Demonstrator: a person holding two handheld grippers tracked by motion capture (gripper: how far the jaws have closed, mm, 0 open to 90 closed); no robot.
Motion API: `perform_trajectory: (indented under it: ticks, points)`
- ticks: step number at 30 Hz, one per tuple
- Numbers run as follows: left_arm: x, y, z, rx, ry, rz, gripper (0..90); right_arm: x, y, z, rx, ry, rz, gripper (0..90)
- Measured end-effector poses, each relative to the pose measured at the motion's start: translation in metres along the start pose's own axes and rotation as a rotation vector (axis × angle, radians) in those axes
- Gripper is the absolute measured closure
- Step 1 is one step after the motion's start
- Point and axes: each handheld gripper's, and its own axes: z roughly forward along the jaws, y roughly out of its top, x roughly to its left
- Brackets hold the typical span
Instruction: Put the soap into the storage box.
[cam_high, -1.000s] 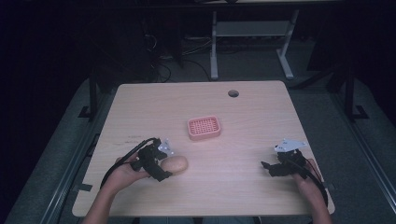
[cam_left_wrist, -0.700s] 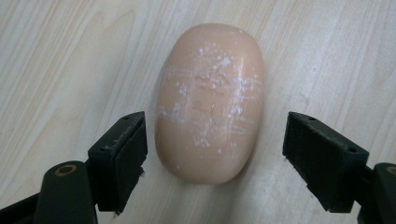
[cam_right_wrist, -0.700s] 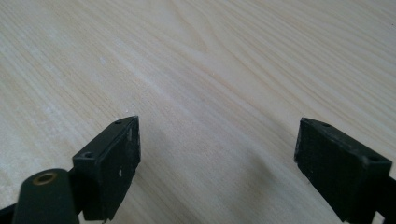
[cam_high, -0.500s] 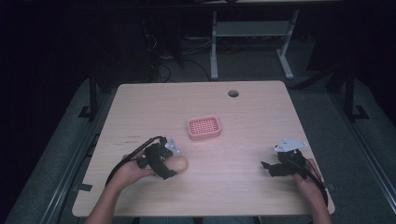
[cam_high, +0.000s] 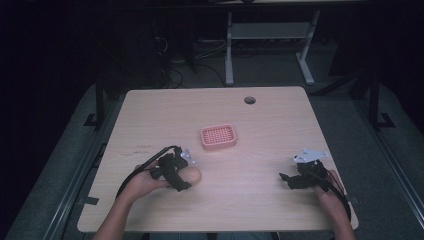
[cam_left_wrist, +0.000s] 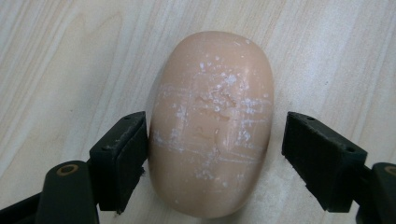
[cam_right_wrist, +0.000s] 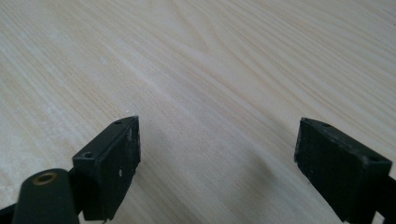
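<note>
the fingers (cam_left_wrist: 122, 161) of the left gripper (cam_left_wrist: 215, 158) stand apart around a peach-coloured bar of soap (cam_left_wrist: 212, 123); one pad touches its side, the other sits just clear of it. the soap, flecked with white scratches, lies on the pale wooden table (cam_high: 150, 115) near its front left. just beyond it sits a pink soap dish (cam_high: 218, 137). well apart to the right, the right gripper (cam_high: 291, 180) hovers low over bare wood, its jaws wide with nothing between them.

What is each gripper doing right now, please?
Left gripper: open, jaws astride the soap bar, one touching, the other apart.
Right gripper: open, holding nothing, over the table.
</note>
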Motion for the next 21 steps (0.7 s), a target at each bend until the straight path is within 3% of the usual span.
perform_trajectory:
  ticks: [13,21]
  points:
    - [0.0017,0.0088,0.0072,0.038,0.001,0.023,27.0,-0.0008,-0.0002,-0.0004,-0.002,0.001,-0.001,13.9]
    - [0.0026,0.0091,0.0074,0.037,0.0,0.026,30.2,-0.0009,-0.0003,-0.0006,-0.004,0.002,0.002,13.9]
